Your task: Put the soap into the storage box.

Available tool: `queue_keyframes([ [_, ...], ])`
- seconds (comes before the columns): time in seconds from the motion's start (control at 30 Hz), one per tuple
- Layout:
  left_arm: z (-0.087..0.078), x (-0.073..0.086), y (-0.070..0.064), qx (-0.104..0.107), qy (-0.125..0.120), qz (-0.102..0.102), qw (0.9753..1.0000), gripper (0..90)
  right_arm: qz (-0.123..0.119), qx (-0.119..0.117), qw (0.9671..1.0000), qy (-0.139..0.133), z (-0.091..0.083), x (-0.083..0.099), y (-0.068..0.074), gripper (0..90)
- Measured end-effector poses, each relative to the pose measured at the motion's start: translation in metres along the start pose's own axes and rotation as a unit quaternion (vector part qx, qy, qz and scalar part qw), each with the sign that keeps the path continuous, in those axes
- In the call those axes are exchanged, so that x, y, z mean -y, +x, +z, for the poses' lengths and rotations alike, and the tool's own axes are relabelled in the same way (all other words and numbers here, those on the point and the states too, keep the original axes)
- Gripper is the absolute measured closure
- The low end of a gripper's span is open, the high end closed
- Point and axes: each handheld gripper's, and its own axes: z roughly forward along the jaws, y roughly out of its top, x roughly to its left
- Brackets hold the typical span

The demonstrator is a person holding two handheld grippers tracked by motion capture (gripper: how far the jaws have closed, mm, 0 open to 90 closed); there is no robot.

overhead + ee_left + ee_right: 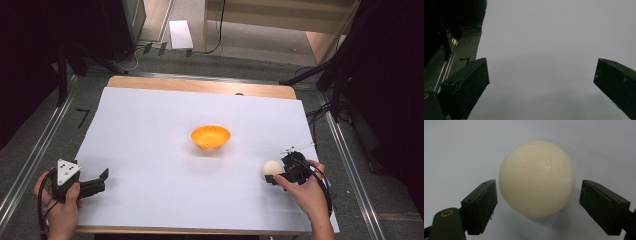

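Note:
A cream-white ball [271, 167] rests on the white sheet at the right front. My right gripper [280, 174] is open around it; in the right gripper view the ball [537, 178] sits between the two jaws with a small gap on each side, and the gripper [537, 195] touches nothing. An orange bowl [210, 136] stands upright in the middle of the sheet, apart from both grippers. My left gripper [100, 181] lies at the left front, open, with bare sheet between its jaws [541, 75].
The white sheet [150, 125] covers a wooden table [200, 85]. Metal rails [350, 165] run along both sides of the table. Dark stands and cables lie on the floor beyond, with a white box [180, 34] at the back.

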Motion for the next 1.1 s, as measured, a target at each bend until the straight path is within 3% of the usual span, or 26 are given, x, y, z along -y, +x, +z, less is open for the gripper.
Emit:
queue_keyframes([
  [0.2,0.0,0.0,0.0,0.0,0.0,0.0,1.0,0.3,0.006,-0.005,1.0,0.002,0.003,-0.006,0.003,21.2],
  [0.37,0.0,0.0,0.0,0.001,0.002,0.0,1.0,0.3,0.006,0.007,0.9999,0.008,0.006,-0.009,0.004,23.9],
  [0.6,0.0,0.0,0.0,0.0,0.002,-0.001,1.0,0.3,0.025,0.0,0.9995,0.019,0.01,-0.011,0.003,23.7],
  [0.9,0.001,0.0,-0.001,-0.006,0.005,0.003,1.0,0.3,0.031,-0.018,0.999,0.027,0.014,-0.011,-0.002,23.9],
  [1.1,0.0,0.0,-0.001,-0.005,0.002,0.001,1.0,0.3,0.04,-0.016,0.9981,0.044,0.014,-0.016,-0.001,24.2],
])
